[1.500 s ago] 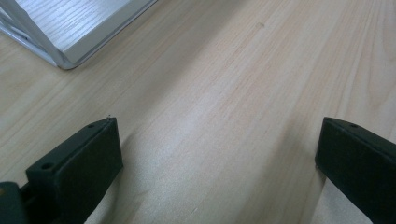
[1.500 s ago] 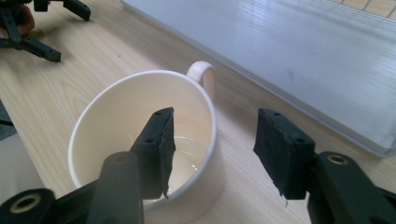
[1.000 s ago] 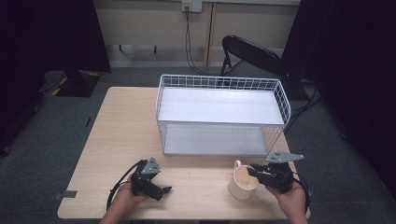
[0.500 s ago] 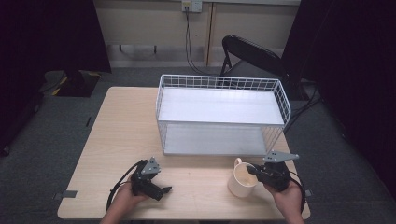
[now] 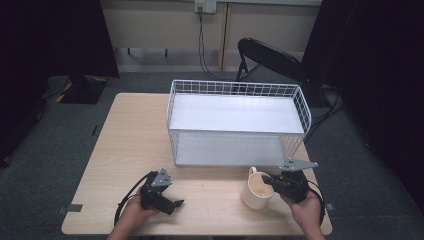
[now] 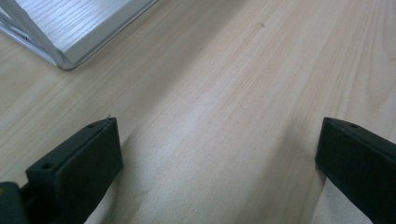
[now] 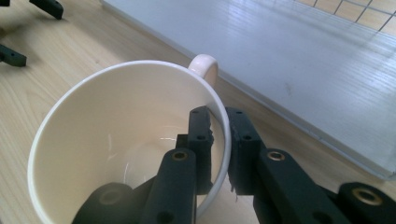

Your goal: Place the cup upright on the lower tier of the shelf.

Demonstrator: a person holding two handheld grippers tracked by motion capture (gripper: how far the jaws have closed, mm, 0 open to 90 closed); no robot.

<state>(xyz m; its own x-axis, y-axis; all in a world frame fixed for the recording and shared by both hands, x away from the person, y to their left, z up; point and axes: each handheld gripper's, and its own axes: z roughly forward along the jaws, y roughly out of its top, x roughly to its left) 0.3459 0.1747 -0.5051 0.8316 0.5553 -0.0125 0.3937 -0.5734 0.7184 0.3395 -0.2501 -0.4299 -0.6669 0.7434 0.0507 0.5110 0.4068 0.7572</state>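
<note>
R gripper (image 7: pixel 219 140) clamped on rim of cream mug (image 5: pixel 257 189), one jaw inside, other outside, wall pinched between. Jaws just been closing, mug wall between them — grip looks set. Mug upright on table (image 5: pixel 125 150), near front-right edge, just in front of white wire basket (image 5: pixel 237 120), handle (image 7: pixel 204 66) pointing toward basket. Probably about to lift into basket.

To do it well: keep squeeze firm, since thin glazed rim = slippy. Lift straight up first, no tilt, as weight hangs off one side & mug wants to swing. Need to clear basket's front wire wall before moving fwd. Then lower slow onto basket floor, base flat, before letting go.

L gripper (image 5: pixel 160 192) spread wide, nothing between jaws, resting low over bare tabletop at front-left, well apart from mug. Best left parked there, or ready to steady basket if nudged.
</note>
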